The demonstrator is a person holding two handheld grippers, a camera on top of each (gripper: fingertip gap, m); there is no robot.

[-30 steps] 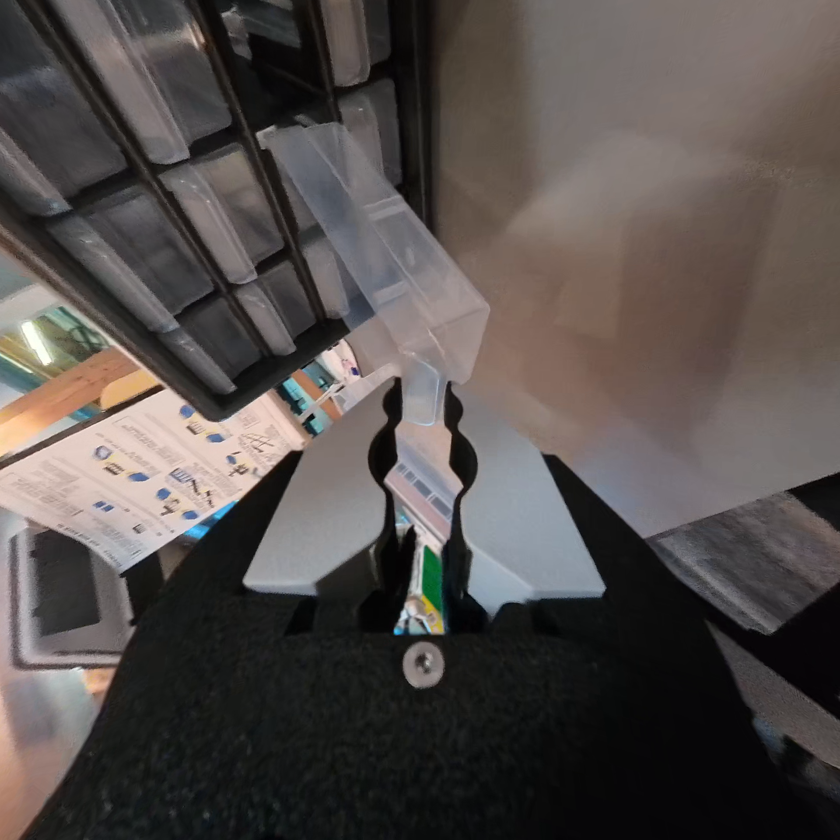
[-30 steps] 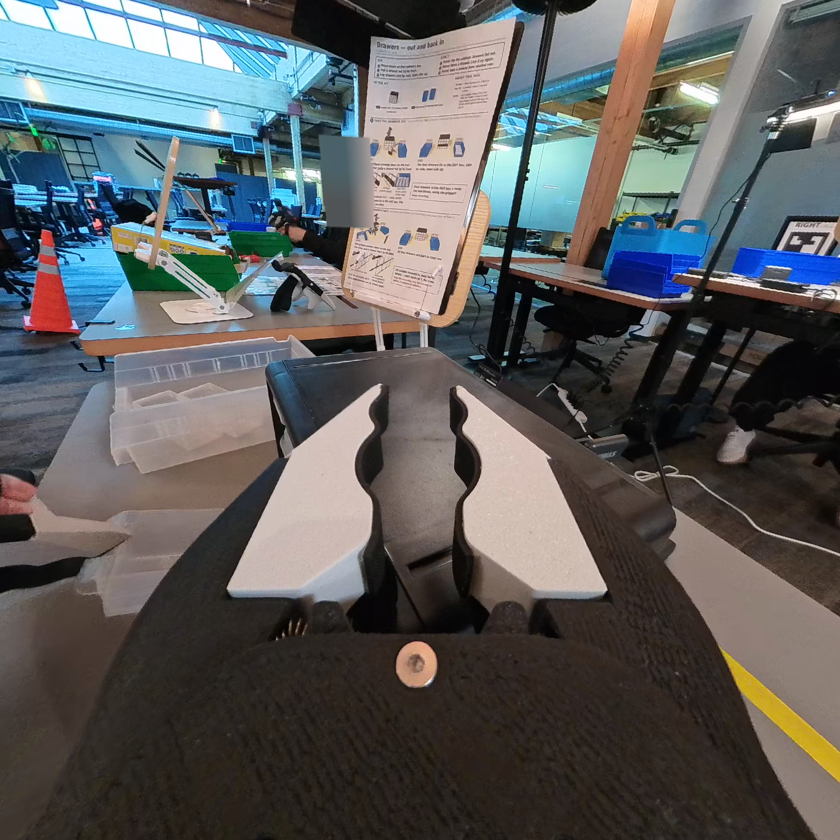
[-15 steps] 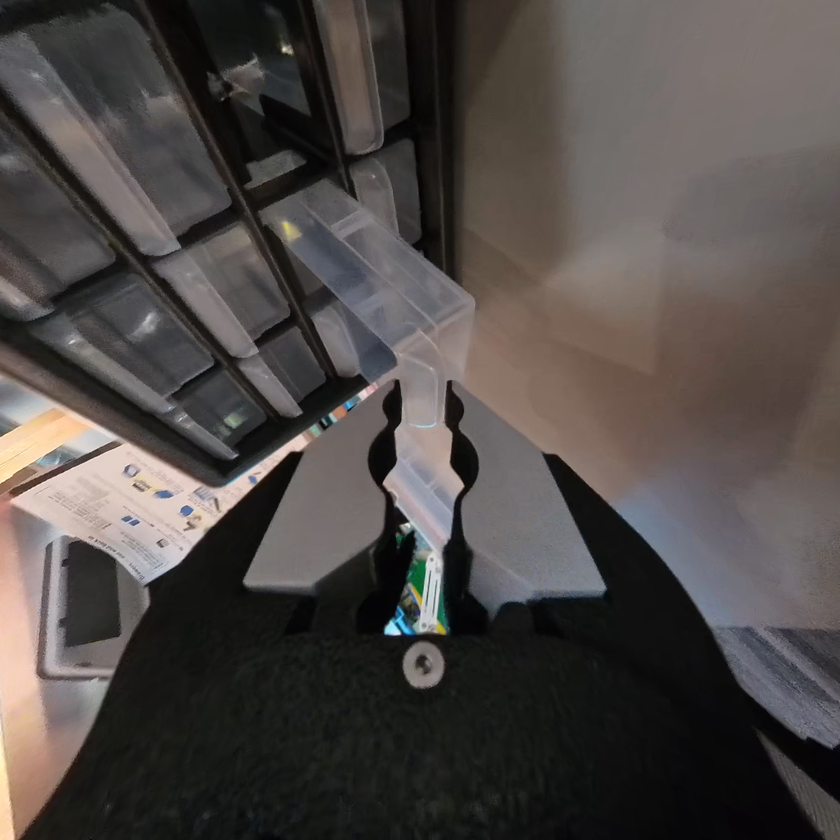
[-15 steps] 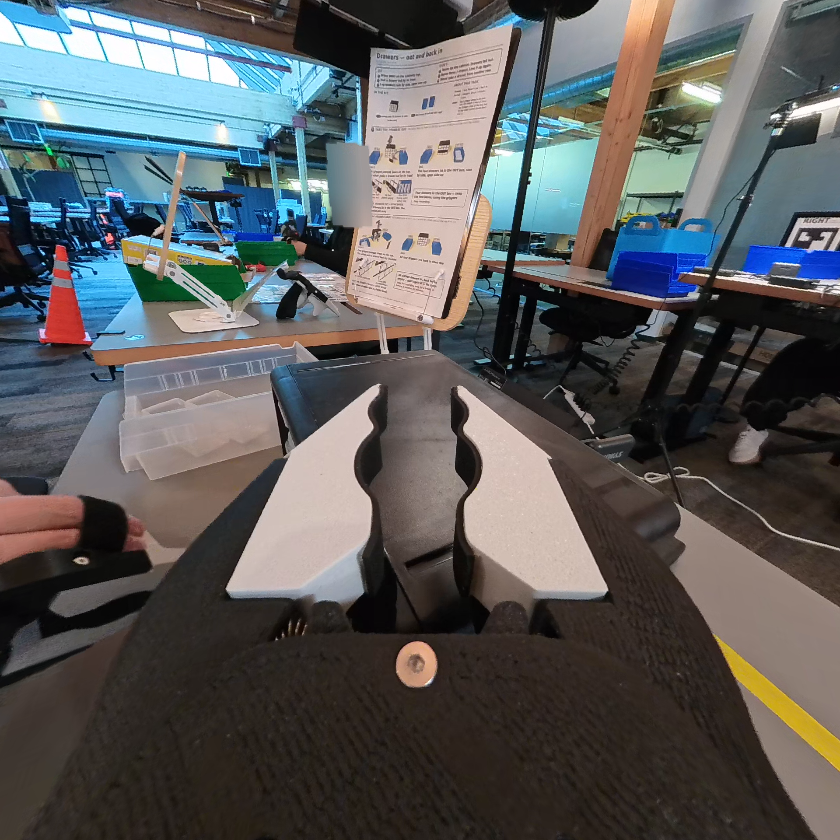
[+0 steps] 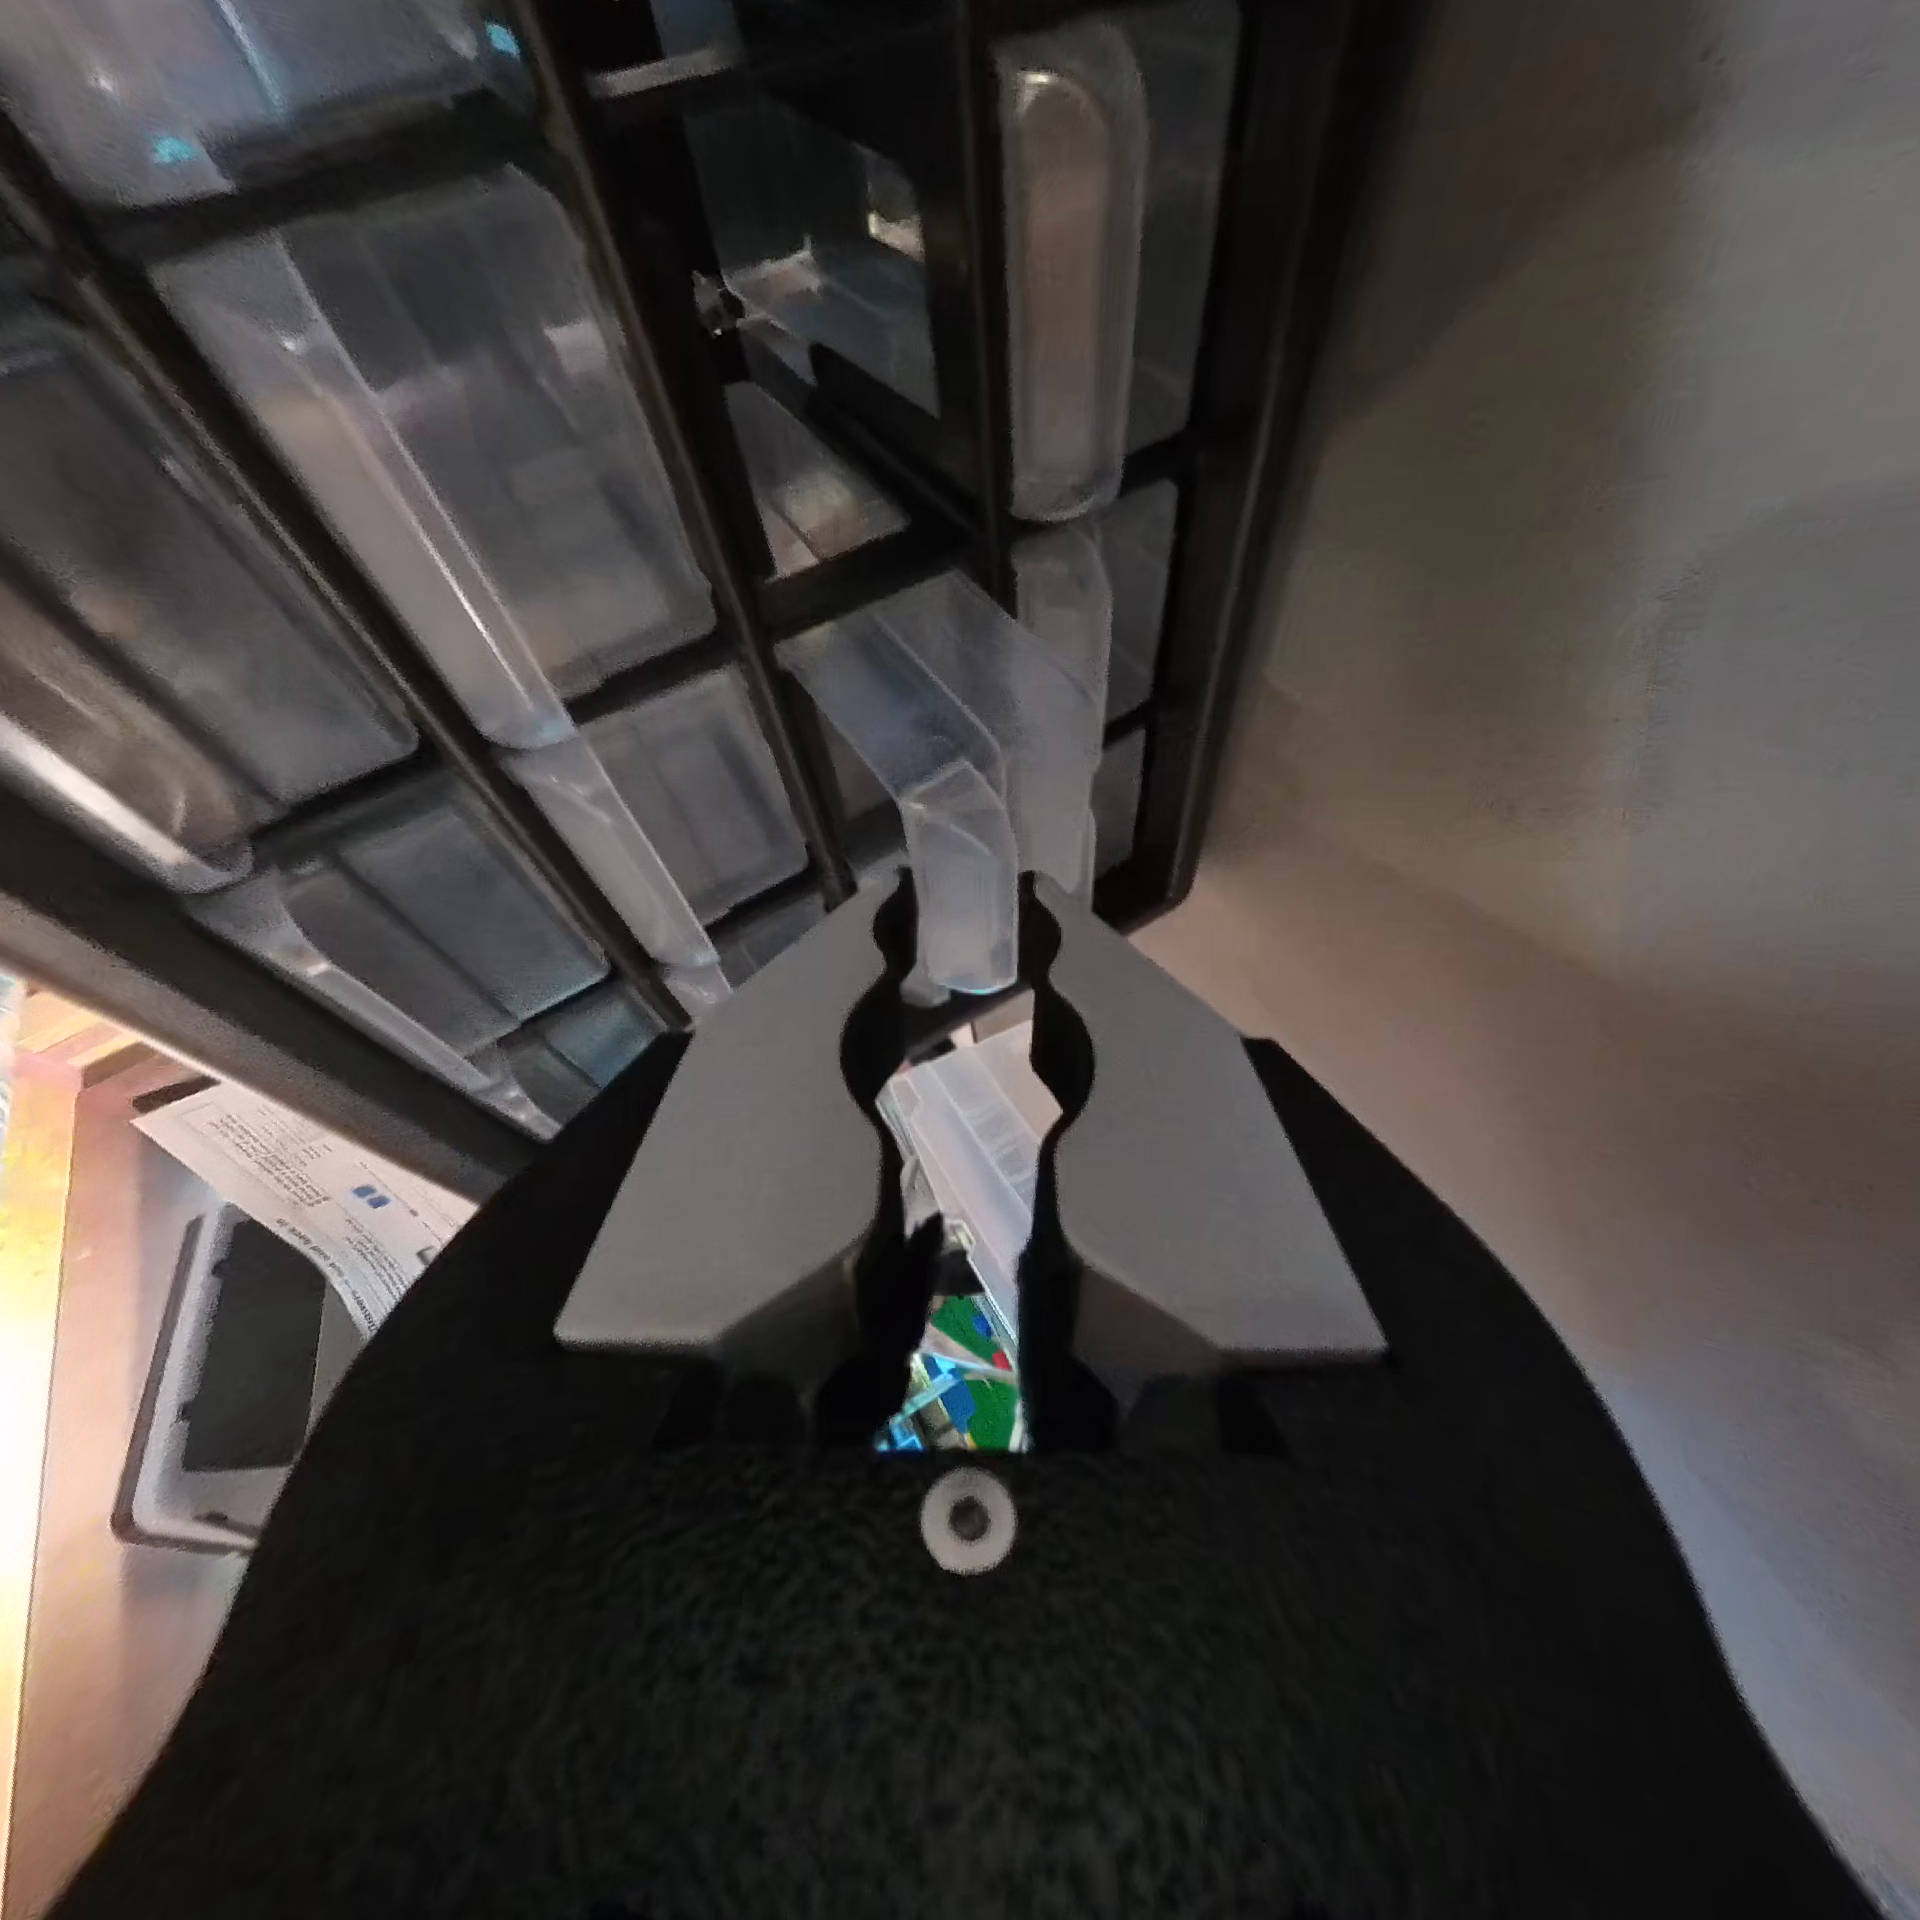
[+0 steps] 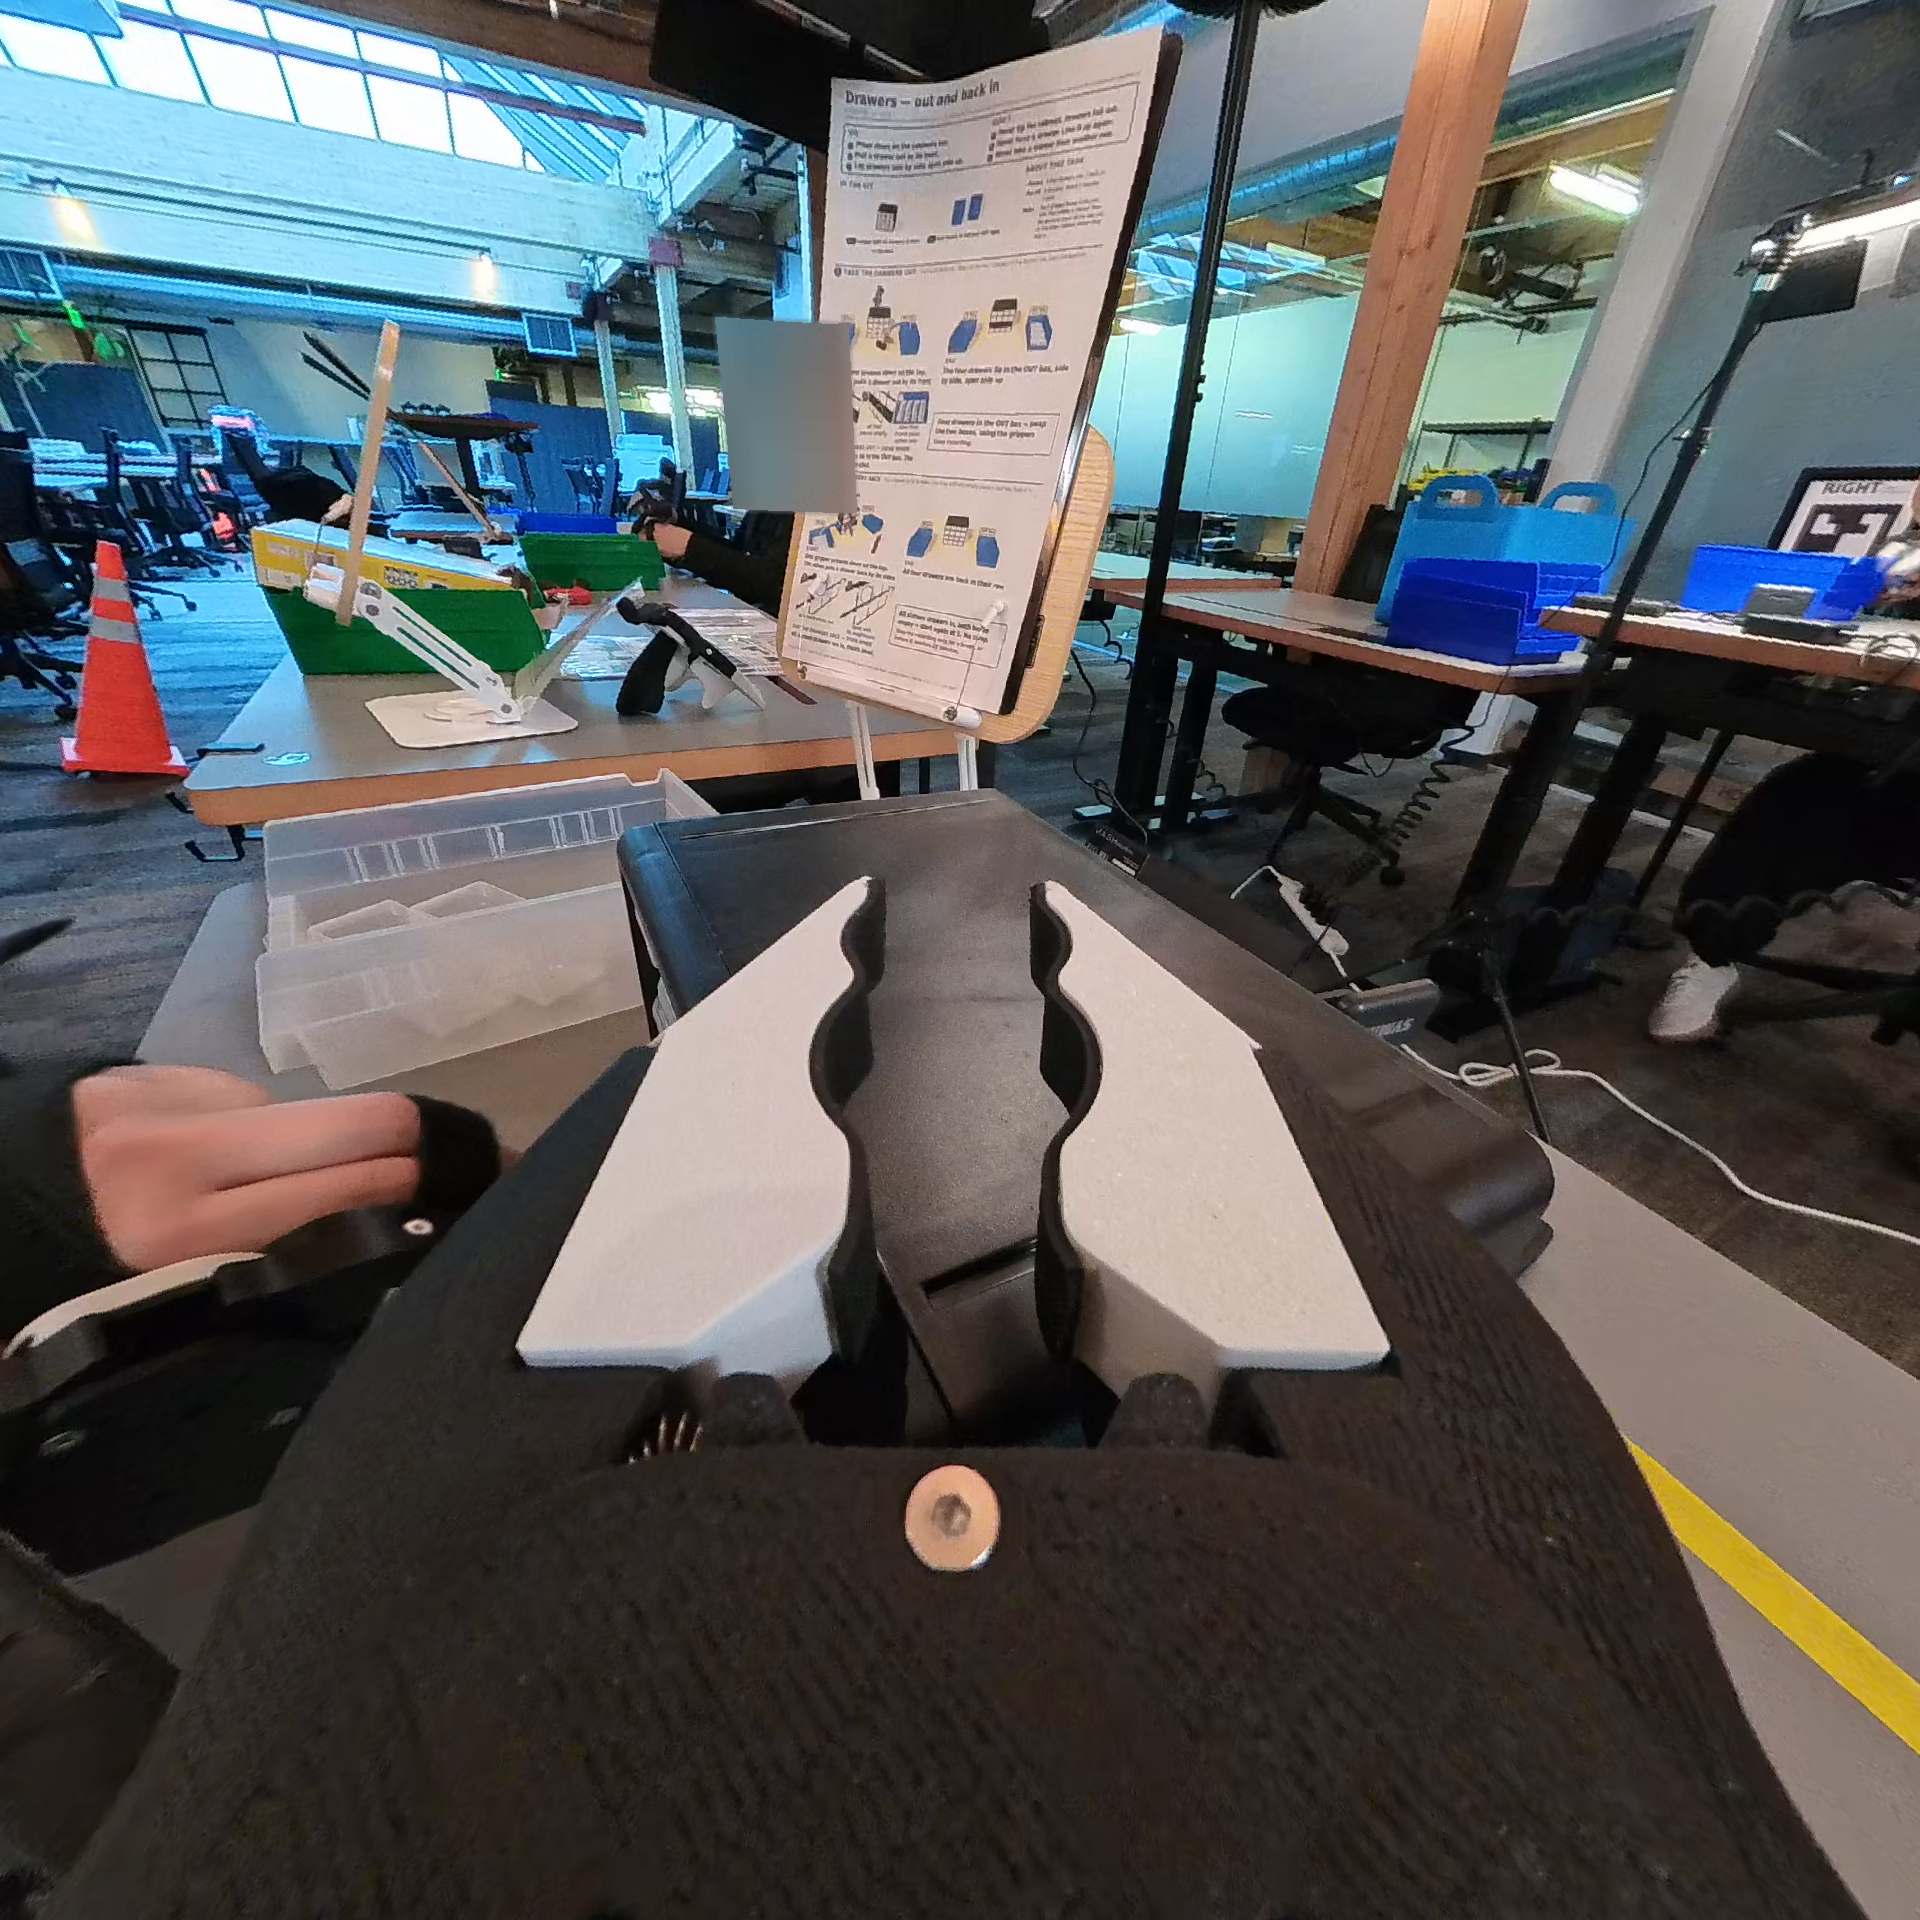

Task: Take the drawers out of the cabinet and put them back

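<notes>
In the left wrist view, the black cabinet (image 5: 1216, 665) holds rows of clear plastic drawers. My left gripper (image 5: 961, 899) is shut on the front handle of one clear drawer (image 5: 914, 707). That drawer sits most of the way inside its slot near the cabinet's right edge. The slot above it (image 5: 831, 270) looks open and dark. In the right wrist view, my right gripper (image 6: 956, 894) is open and empty, just above the cabinet's black top (image 6: 769, 873). A hand (image 6: 239, 1164) at the left of that view holds the left gripper's body (image 6: 156, 1351).
A clear bin (image 6: 447, 935) with loose clear drawers in it sits on the grey table left of the cabinet. An instruction sheet on a stand (image 6: 956, 395) rises behind the cabinet. A yellow line (image 6: 1787, 1621) marks the table at the right. A plain wall (image 5: 1610, 727) is right of the cabinet.
The clear drawer has slid from sticking far out to nearly inside its slot, with my left gripper following it in. The hand has come into the right wrist view. The right gripper has stayed put.
</notes>
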